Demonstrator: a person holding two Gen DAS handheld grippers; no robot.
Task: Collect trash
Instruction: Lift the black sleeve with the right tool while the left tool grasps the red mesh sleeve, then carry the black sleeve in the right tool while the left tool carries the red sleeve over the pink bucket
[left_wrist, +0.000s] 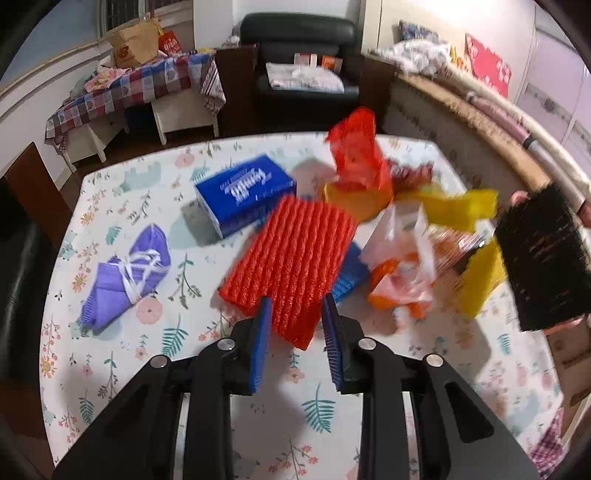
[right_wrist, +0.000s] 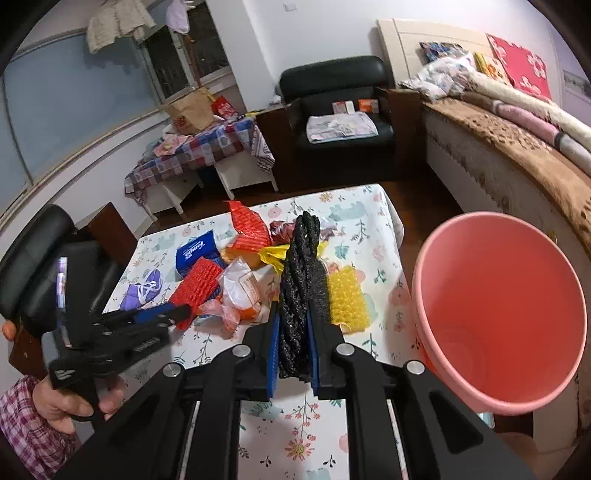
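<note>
While the trash lies heaped on the floral table (left_wrist: 122, 369), the scene reads left to right:

Mask: purple mask (left_wrist: 125, 277), left of frame, apart from the heap.
Tissue pack: blue tissue pack (left_wrist: 245, 195), upper centre.
Left gripper (left_wrist: 295, 325): jaws released, empty, either side of the red foam net (left_wrist: 291, 262).
Right gripper (right_wrist: 293, 332): lower centre, clenched on black foam net (right_wrist: 299, 295).
Bin: pink bucket (right_wrist: 498, 314), right of frame, beside the table.
</note>
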